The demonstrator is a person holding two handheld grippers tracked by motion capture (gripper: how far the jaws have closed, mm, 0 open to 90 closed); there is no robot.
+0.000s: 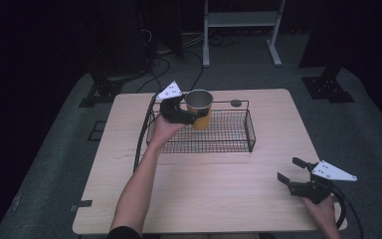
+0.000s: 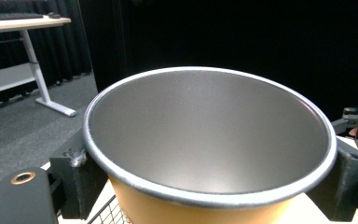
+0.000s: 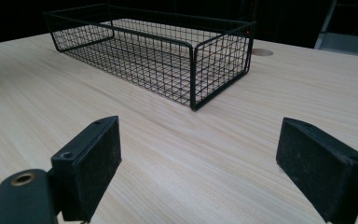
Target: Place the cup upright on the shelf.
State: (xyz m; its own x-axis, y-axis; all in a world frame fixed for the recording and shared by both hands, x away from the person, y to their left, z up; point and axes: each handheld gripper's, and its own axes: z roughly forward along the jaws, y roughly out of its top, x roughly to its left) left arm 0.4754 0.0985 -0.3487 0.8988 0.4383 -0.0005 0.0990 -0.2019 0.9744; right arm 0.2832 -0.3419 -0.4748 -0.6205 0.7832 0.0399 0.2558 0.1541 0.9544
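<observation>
Your left gripper (image 1: 194,115) has its jaws clamped on the cup (image 1: 199,108), one pad either side just under the rim, so the cup sits upright between your fingers with its long axis vertical, above the left end of the wire basket (image 1: 229,144). Straight below your fingers lies the basket floor. Your right gripper (image 1: 292,170) rests wide apart, well off at the near table (image 1: 204,199) edge, holding nothing

Place: a lab or recording studio
Walls: black curtains (image 2: 98,42) all round
Floor: grey carpet (image 1: 368,129) with loose cables (image 1: 164,62)
Furniture: pale wooden bench (image 1: 204,189), white adjustable desk frame (image 1: 241,30), black stand bases (image 1: 328,89)
</observation>
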